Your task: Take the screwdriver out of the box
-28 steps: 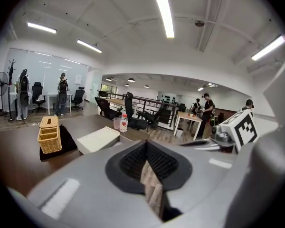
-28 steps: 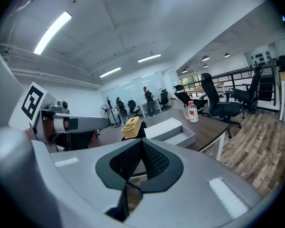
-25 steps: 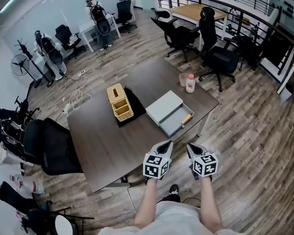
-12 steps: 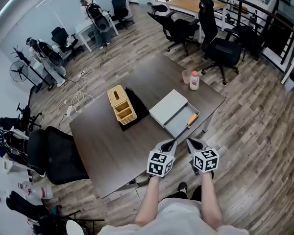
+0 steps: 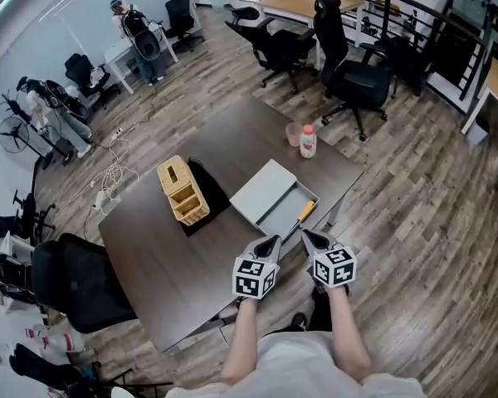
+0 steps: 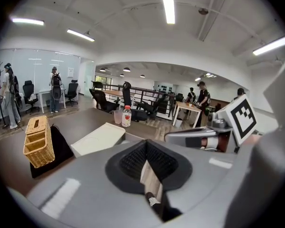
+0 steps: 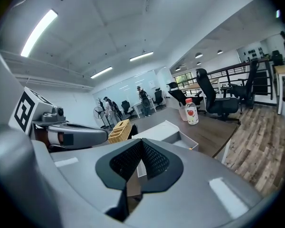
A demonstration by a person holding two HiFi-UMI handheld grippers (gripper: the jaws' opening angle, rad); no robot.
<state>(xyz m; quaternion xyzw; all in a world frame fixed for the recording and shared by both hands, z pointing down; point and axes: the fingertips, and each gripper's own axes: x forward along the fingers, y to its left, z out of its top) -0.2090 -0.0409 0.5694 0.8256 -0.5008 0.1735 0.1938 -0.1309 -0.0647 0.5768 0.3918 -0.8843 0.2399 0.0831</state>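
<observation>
Holds left claw point(image 5: 271, 241) and right claw point(image 5: 306, 235) pressed together, empty, over the near edge of the table point(image 5: 166, 255). Finds the screwdriver point(image 5: 305, 211) lying in the open box point(image 5: 261, 191), near and just ahead of the right claw, touching neither.

dark table point(image 5: 158, 264) – grey box point(image 5: 261, 191), black cloth point(image 5: 215, 191), bottle point(image 5: 308, 142), cup point(image 5: 293, 133)

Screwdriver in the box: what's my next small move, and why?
Probably open the right gripper and ease it forward to the screwdriver. Its jaws are shut and empty, and the orange handle lies in the open box just ahead of it.
</observation>
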